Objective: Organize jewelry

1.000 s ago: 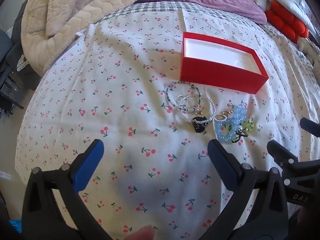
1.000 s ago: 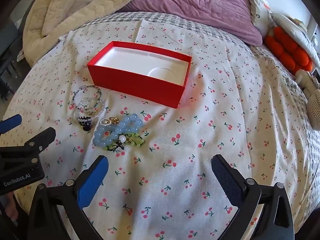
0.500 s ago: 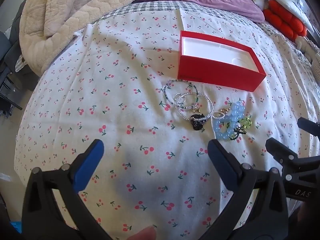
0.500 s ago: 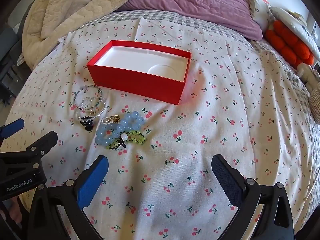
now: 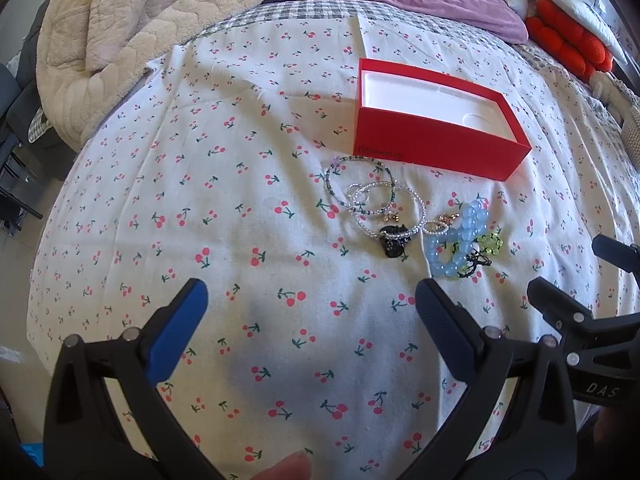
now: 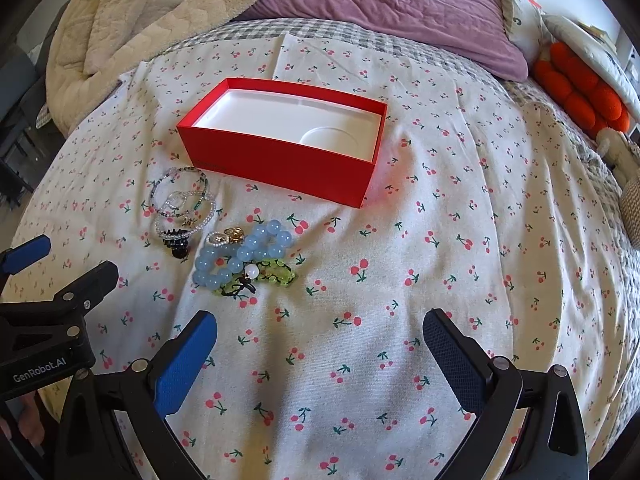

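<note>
ahead, bracelets [image 6: 244, 258] lie up-left of right gripper [image 6: 320, 344], up-right of left gripper [image 5: 312, 312]; both jaws wide, empty.

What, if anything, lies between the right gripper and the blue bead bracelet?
Nothing visible: only bare cherry-print sheet separates the open right gripper from the blue bead bracelet, though a green beaded piece touches its near side.

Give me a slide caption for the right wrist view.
Open right gripper hovers over bracelets beside an empty red box.
</note>
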`<state>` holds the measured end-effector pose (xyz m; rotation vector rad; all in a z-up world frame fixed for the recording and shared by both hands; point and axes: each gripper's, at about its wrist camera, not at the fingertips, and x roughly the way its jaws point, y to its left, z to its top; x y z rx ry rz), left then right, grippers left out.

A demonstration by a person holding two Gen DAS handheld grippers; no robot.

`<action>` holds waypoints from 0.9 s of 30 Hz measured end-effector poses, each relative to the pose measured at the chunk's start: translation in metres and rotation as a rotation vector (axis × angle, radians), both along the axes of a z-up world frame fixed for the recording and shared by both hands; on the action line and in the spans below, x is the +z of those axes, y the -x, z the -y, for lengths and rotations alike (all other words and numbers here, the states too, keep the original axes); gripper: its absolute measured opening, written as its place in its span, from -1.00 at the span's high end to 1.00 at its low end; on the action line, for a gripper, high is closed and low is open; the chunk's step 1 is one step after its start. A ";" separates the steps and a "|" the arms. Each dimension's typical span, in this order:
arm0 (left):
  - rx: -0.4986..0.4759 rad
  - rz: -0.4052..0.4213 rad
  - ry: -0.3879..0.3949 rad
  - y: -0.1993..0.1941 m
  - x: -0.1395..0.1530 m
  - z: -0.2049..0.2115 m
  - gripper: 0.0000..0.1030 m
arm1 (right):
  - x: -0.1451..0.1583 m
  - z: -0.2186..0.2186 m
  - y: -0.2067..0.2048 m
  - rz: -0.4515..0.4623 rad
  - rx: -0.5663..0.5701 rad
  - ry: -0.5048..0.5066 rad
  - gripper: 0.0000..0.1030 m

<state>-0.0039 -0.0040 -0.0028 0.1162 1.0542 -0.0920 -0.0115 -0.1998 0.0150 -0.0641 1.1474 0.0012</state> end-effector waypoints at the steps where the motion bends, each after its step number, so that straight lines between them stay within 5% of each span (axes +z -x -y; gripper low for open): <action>1: 0.000 0.000 -0.001 0.000 0.000 0.000 -1.00 | 0.000 0.000 0.000 -0.001 0.000 0.000 -1.00; 27: -0.005 -0.002 -0.002 0.002 -0.001 0.001 -1.00 | 0.000 0.000 0.000 -0.003 -0.002 -0.003 -1.00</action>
